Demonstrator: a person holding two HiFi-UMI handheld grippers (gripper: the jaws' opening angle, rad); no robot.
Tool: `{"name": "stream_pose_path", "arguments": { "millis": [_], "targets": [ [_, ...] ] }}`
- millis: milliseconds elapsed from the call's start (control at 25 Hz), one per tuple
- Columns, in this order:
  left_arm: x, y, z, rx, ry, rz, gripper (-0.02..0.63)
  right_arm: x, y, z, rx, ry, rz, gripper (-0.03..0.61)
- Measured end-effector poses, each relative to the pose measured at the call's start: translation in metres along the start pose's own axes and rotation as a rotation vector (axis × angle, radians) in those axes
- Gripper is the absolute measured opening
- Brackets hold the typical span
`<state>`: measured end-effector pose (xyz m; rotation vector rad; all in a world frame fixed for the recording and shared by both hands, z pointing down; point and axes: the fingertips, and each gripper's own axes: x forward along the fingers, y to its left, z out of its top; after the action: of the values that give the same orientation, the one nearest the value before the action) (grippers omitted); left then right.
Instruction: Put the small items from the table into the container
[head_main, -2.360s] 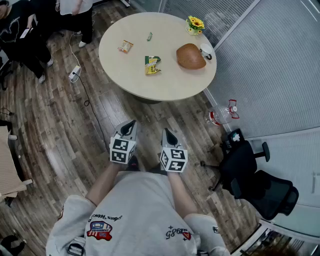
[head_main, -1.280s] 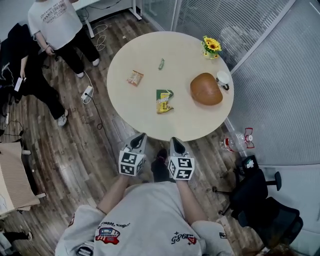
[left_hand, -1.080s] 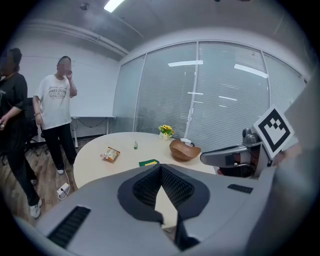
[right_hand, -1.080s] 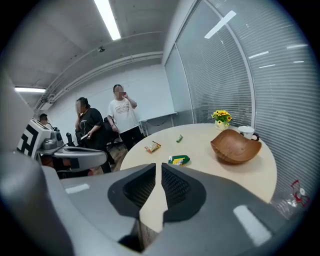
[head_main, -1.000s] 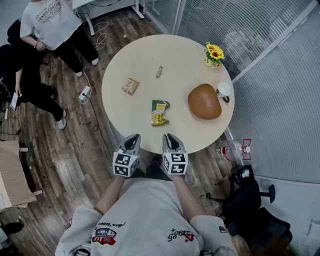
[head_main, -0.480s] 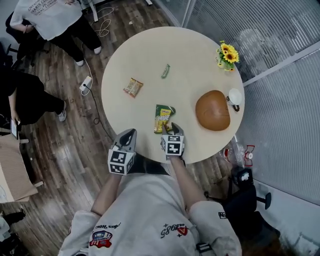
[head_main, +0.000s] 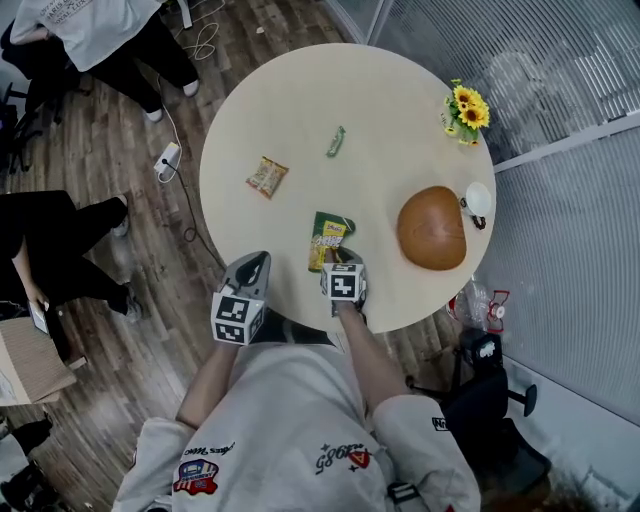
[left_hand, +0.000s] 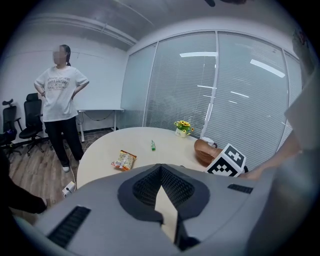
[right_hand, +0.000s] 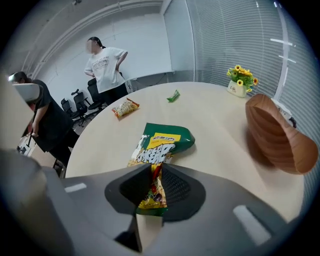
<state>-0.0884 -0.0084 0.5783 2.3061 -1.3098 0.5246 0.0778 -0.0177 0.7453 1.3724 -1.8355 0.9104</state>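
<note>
Round beige table (head_main: 300, 90) in glass-walled office, right gripper (head_main: 339, 260) jaws closing on near end of green snack packet (head_main: 328, 236), left gripper (head_main: 252, 266) pinched together, empty, brown bowl (head_main: 432, 228) nearby.

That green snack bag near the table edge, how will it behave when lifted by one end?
Probably floppy: the green snack bag crumples where the right tool, jaws closing, pinches its near end, so it should dangle. It looks thin and flat, likely light. Its glossy film might slip from a shallow grip.
</note>
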Motion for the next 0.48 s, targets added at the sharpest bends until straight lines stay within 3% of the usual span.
{"name": "stream_pose_path", "arguments": {
  "millis": [240,360,480],
  "targets": [
    [0.007,-0.004,0.004,-0.002,0.002,-0.017,0.007,-0.011,0.005,0.01,0.008,-0.039,0.048,0.025],
    [0.012,-0.006,0.007,0.005,0.004,-0.028,0.007,-0.029,0.003,0.035,0.015,-0.124,0.053,0.023],
    [0.024,-0.017,0.013,0.014,-0.001,-0.055,0.006,-0.066,-0.03,0.071,0.031,-0.249,0.001,0.021]
  ]
}}
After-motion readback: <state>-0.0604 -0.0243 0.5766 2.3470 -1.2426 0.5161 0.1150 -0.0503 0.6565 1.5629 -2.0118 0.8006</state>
